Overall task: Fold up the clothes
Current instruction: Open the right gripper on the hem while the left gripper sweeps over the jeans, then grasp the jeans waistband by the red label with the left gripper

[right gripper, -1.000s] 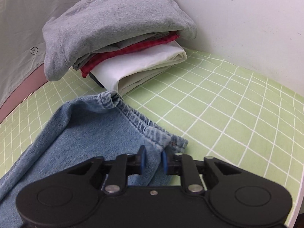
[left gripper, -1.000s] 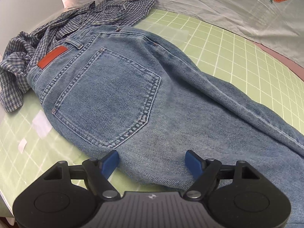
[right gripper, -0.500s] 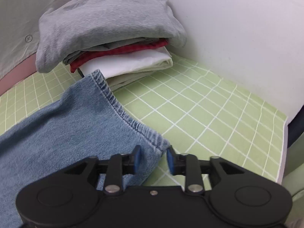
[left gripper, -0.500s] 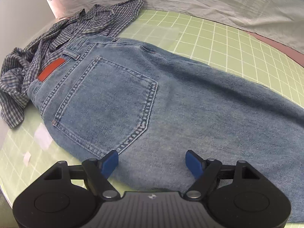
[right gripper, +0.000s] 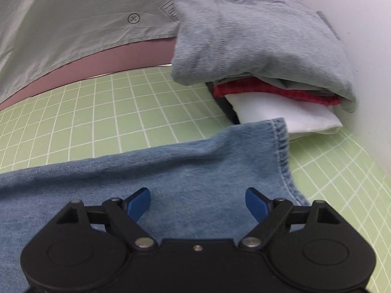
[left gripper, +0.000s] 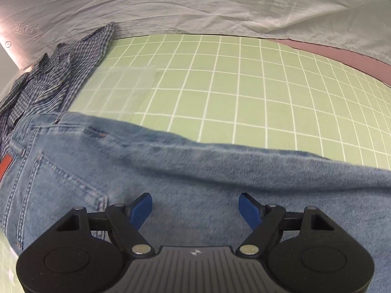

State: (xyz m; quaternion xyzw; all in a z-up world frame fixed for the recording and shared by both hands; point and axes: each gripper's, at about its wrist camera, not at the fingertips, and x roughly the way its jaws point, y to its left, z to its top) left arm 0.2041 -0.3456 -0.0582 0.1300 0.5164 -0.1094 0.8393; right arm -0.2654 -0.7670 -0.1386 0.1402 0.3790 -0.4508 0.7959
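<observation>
Blue jeans lie flat on the green grid mat. The left wrist view shows the seat with a back pocket and a red waist patch at far left. My left gripper is open, low over the denim just right of the pocket. The right wrist view shows the leg end of the jeans, its hem at the right. My right gripper is open and empty over the leg, just inside the hem.
A crumpled blue checked shirt lies left of the jeans' waist. A stack of folded clothes, grey on red on white, stands just behind the hem against the white wall. A grey sheet borders the mat's far edge.
My right gripper has let go of the hem and opened; the leg now lies flat. My left gripper has moved forward and lower over the jeans, staying open.
</observation>
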